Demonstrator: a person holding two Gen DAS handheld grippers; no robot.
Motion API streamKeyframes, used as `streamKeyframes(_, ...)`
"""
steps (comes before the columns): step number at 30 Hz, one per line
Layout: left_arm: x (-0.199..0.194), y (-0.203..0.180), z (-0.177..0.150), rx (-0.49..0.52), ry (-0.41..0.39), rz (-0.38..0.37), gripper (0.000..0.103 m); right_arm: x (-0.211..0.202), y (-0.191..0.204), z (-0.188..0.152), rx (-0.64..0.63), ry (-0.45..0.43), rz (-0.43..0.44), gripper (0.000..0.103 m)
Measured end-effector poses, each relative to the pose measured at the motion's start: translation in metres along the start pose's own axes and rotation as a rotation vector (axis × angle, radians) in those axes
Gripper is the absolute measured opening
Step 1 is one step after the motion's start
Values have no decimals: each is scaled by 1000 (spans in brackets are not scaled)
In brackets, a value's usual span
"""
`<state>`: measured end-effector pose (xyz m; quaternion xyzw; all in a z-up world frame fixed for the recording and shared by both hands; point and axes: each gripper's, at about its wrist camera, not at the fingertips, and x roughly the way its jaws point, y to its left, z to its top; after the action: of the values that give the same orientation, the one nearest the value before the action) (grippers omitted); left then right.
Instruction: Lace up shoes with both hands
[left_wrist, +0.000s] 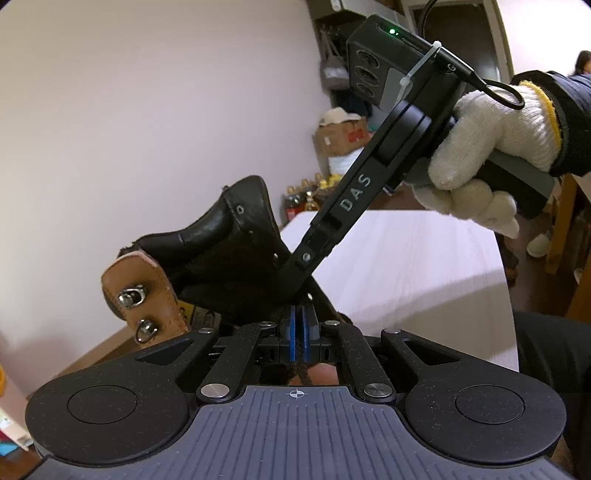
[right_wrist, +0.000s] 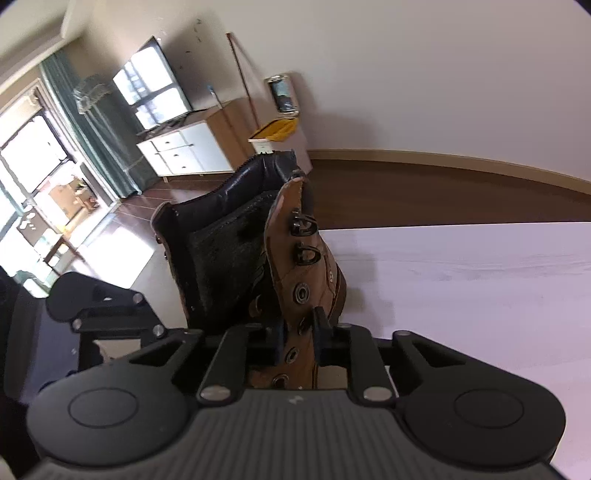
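We work on a white table (right_wrist: 480, 288), with the boot (right_wrist: 229, 236) standing near its left edge, opening upward. The boot is the only container here; inside we see just its black lining and tongue (right_wrist: 225, 251), nothing else.

The right gripper (right_wrist: 300, 334) is clamped on the brown eyelet flap (right_wrist: 299, 266), one pad on each face. We judge this grip steadies the flap and exposes its eyelets for threading. A gloved hand (left_wrist: 491, 147) holds that tool from the far right, angled down into the boot.

The left gripper (left_wrist: 298, 332) is clenched, its blue pads (left_wrist: 292, 332) nearly meeting on a dark braided lace (left_wrist: 297, 373) that runs back toward the camera. Pinching it close to the boot would give control of the lace near the eyelets.

The opposite flap (left_wrist: 136, 288) carries two metal hooks (left_wrist: 131, 297), both without lace.
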<state>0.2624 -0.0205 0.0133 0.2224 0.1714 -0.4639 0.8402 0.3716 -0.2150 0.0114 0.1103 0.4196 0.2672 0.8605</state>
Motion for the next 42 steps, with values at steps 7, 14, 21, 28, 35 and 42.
streamKeyframes(7, 12, 2, 7, 25, 26, -27, 4, 4, -3, 9, 6, -11, 49, 13)
streamKeyframes(14, 16, 5, 11, 52, 82, -31, 4, 3, -2, 18, -10, -10, 58, 13)
streamKeyframes(21, 21, 4, 20, 104, 162, -14, 5, 4, -5, 20, -19, -14, 67, 13)
streamKeyframes(28, 25, -15, 27, 236, 244, 62, 5, 3, -5, 20, -23, -12, 73, 14)
streamKeyframes(35, 29, -25, 31, 329, 295, 110, 5, 0, -8, 19, -15, -12, 77, 14)
streamKeyframes(42, 30, -38, 29, 463, 351, 157, 5, -4, -9, 17, -14, -12, 92, 15)
